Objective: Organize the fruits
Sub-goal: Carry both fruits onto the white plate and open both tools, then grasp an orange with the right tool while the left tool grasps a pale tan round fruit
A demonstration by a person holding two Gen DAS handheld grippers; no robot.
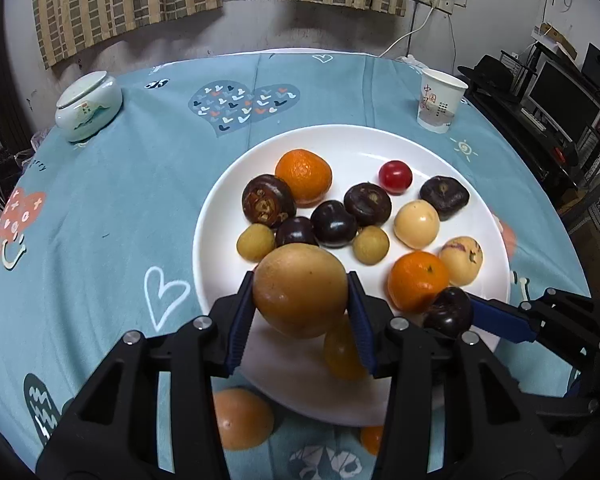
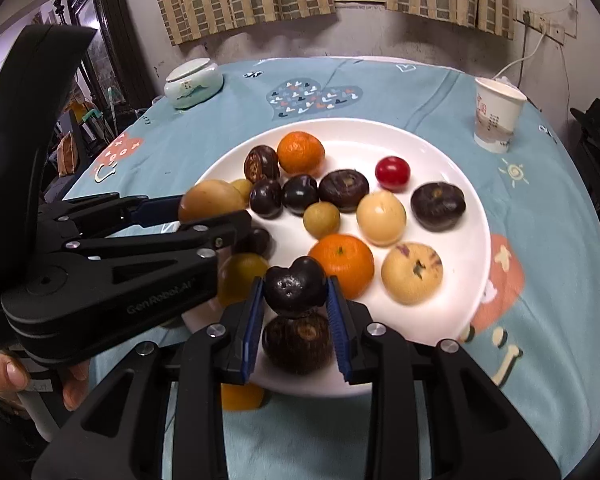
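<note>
- Left claw [image 1: 300, 300]: closed on a large round tan-yellow fruit [image 1: 300, 290], blue pads against its two sides, held above the near rim of the white plate [image 1: 380, 140]. The fruit was near-spherical with no clear long axis; skin smooth, matte, faintly speckled.
- Right claw [image 2: 294, 300]: closed on a small dark chestnut [image 2: 294, 286], held over the plate's near edge. It was glossy, near-black and lobed, its dimpled, scuffed face towards the camera.
- Plate contents: two oranges [image 2: 300, 152], dark chestnuts, a red cherry tomato [image 2: 392, 173], pale yellow fruits and small tan ones.
- Off the plate, on the blue patterned cloth [image 1: 100, 200] of the bench: a tan fruit [image 1: 240, 418] by the near rim.
- Writing: "GenRobot.AI" on the left claw's arm; red characters on the paper cup [image 1: 440, 100], too small to read.
- Lidded ceramic jar [image 1: 88, 106] at the far left.
</note>
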